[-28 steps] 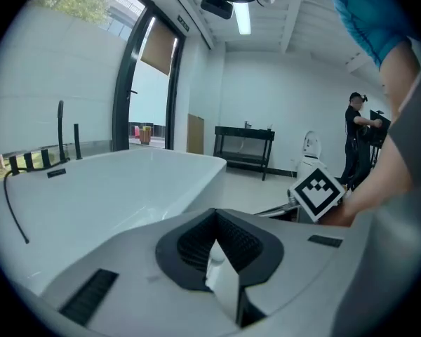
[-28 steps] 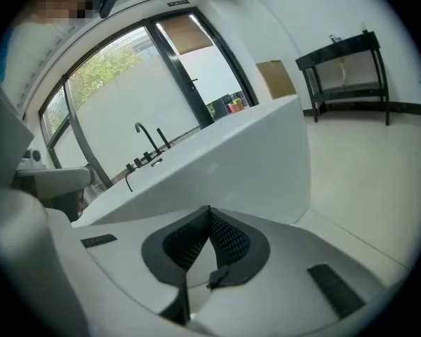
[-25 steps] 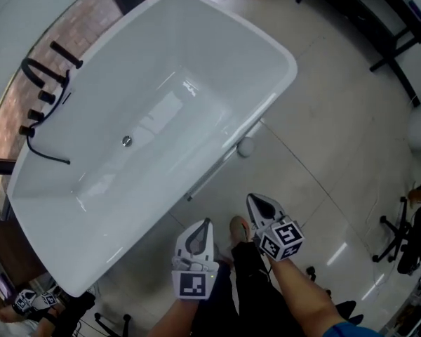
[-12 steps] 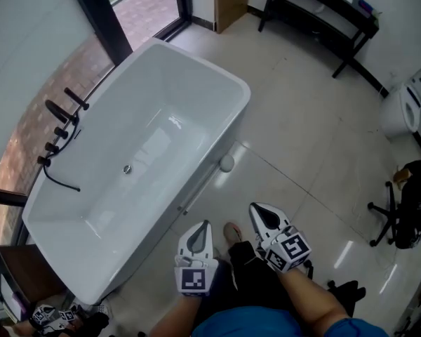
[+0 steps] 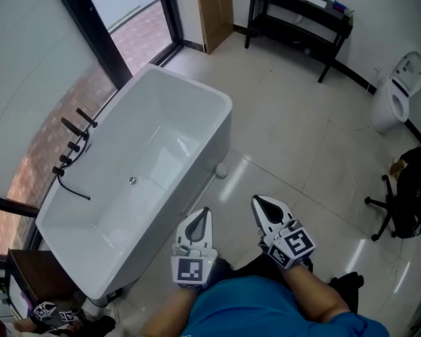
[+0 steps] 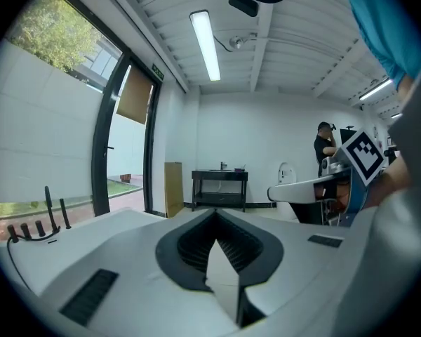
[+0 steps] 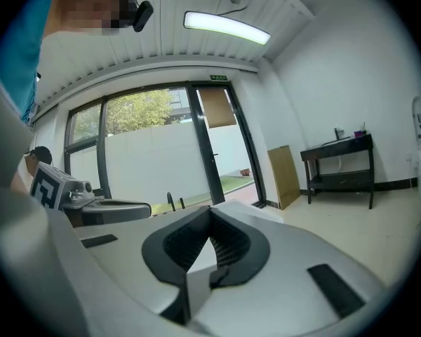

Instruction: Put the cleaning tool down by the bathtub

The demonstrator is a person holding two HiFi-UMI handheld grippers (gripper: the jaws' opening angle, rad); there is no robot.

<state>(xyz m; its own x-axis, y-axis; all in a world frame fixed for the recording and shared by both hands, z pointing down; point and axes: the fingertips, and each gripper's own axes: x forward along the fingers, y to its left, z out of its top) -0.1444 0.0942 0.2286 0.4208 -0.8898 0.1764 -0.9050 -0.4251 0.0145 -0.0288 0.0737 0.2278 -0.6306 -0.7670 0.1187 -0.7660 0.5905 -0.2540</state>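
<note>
Cleaning tool lies on the floor right beside the bathtub, round white head w/ a thin long handle running along the tub wall. It's prob. light, stiff in the handle, head looks softer, so best taken mid-handle, not at the head. Left gripper & right gripper both have fingers pressed together w/ nothing btw them, well apart from the tool; tub holds nothing but its drain, black taps on its far rim.
</note>
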